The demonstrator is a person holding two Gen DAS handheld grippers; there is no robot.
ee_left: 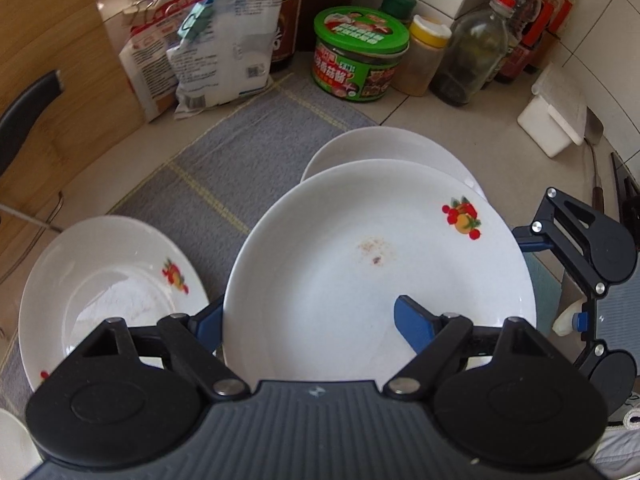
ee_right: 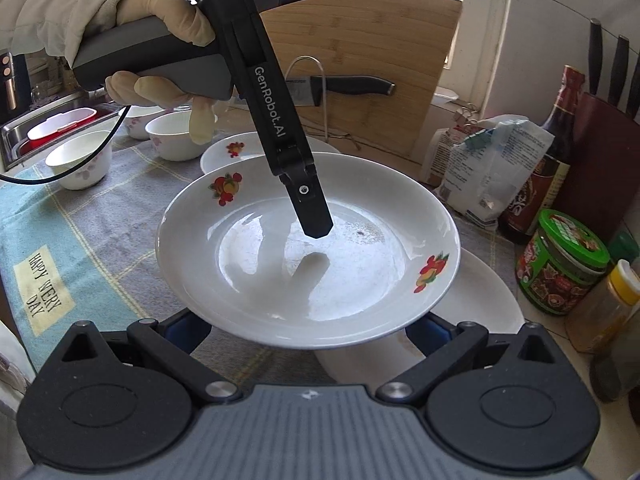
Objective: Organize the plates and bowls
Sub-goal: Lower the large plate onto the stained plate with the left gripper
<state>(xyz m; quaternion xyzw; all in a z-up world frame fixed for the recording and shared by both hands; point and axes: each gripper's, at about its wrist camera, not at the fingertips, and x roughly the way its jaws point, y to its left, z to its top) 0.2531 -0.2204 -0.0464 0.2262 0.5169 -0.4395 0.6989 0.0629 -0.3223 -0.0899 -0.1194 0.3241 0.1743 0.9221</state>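
A white plate with fruit decals (ee_left: 360, 264) (ee_right: 308, 264) hangs above the grey mat. My left gripper (ee_left: 312, 316) is shut on its wall; one blue finger (ee_left: 416, 328) lies inside, the other (ee_left: 208, 320) beneath. From the right wrist, that upper finger (ee_right: 314, 216) presses into the plate. My right gripper (ee_right: 310, 332) (ee_left: 576, 248) stands open, its fingers spread below the plate's near rim. A plain white plate (ee_left: 384, 148) (ee_right: 480, 300) lies on the counter under the held one. Another decal plate (ee_left: 108, 292) (ee_right: 240, 148) rests on the mat. Three white bowls (ee_right: 80, 160) stand farther along.
A green tin (ee_left: 360, 56) (ee_right: 560, 264), bottles (ee_left: 468, 56), flour bags (ee_left: 216, 40) and a white box (ee_left: 552, 120) line the wall. A wooden board (ee_right: 360, 72) with a knife (ee_right: 352, 86) leans behind. A sink with a red basin (ee_right: 60, 124) lies past the bowls.
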